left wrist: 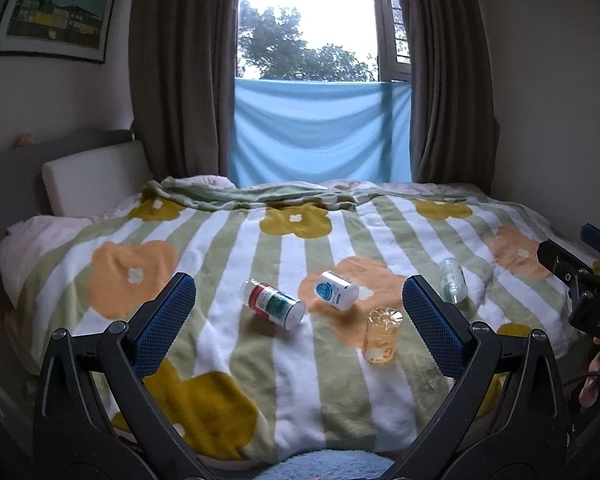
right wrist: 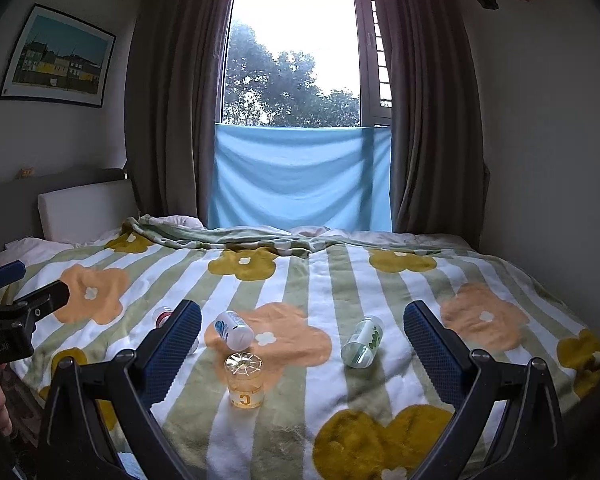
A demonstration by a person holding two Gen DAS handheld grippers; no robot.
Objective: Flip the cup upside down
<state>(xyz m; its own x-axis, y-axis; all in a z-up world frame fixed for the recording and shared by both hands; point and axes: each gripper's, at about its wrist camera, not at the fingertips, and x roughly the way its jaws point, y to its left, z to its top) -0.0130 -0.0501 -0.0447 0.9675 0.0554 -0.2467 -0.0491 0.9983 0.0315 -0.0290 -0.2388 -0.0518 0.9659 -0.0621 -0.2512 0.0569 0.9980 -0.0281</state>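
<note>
While claws gape, cup stands vertical, base up.

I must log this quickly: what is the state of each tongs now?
Left tongs: open, holding nothing, above the blanket.
Right tongs: open, holding nothing; the orange cup stands between its fingers, untouched.

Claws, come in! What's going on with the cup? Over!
Left claw open, right claw open, both empty. Amber cup standing on blanket, ridged base up. Three bottles lying behind it, none blocking.
</note>
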